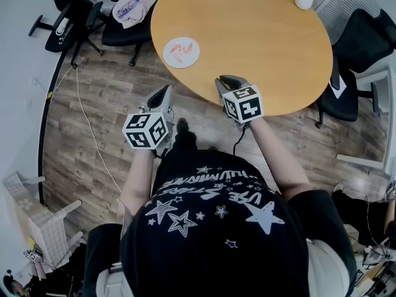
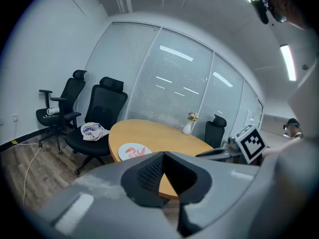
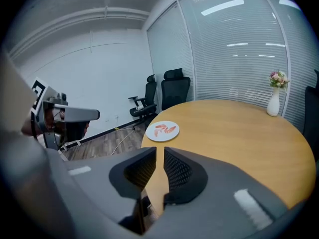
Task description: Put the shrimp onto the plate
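Lying on round white plate: curved pink shrimp; smooth wooden table.

Office meeting room: round wooden table, black swivel office chairs, glass partition walls with blinds, ceiling strip lights, wood-plank floor

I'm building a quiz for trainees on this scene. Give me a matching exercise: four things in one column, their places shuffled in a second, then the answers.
Things:
1. shrimp
2. vase
3. white bundle
4. plate

Places:
A. on a black chair's seat
B. at the table's far edge
C. on the plate
D. on the table, near its left edge

Pairs: 1-C; 2-B; 3-A; 4-D
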Tool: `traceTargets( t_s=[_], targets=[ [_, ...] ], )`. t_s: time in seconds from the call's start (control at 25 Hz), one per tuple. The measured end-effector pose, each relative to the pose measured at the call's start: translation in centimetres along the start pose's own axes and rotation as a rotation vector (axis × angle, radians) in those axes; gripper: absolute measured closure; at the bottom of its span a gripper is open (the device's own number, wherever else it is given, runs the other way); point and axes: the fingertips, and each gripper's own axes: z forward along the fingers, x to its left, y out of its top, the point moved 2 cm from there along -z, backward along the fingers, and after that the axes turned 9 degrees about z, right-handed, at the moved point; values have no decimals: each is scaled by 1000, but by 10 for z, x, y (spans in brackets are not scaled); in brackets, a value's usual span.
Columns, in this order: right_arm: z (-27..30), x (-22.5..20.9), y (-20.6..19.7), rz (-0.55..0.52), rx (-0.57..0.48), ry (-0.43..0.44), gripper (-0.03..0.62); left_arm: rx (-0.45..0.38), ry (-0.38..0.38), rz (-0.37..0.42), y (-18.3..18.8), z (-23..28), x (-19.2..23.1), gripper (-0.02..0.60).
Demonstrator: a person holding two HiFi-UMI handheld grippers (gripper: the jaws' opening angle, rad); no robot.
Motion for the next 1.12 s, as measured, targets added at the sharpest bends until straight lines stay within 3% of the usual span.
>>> traceTargets(
  t_s=[0.64, 1.12],
  targets=[
    [-68, -13, -53, 51, -6, -13, 592, -17, 47, -7, -19, -46, -55, 580],
    [-77, -13, -59, 95, -33, -48, 592, 9, -31, -14, -30, -44, -66, 580]
  ],
)
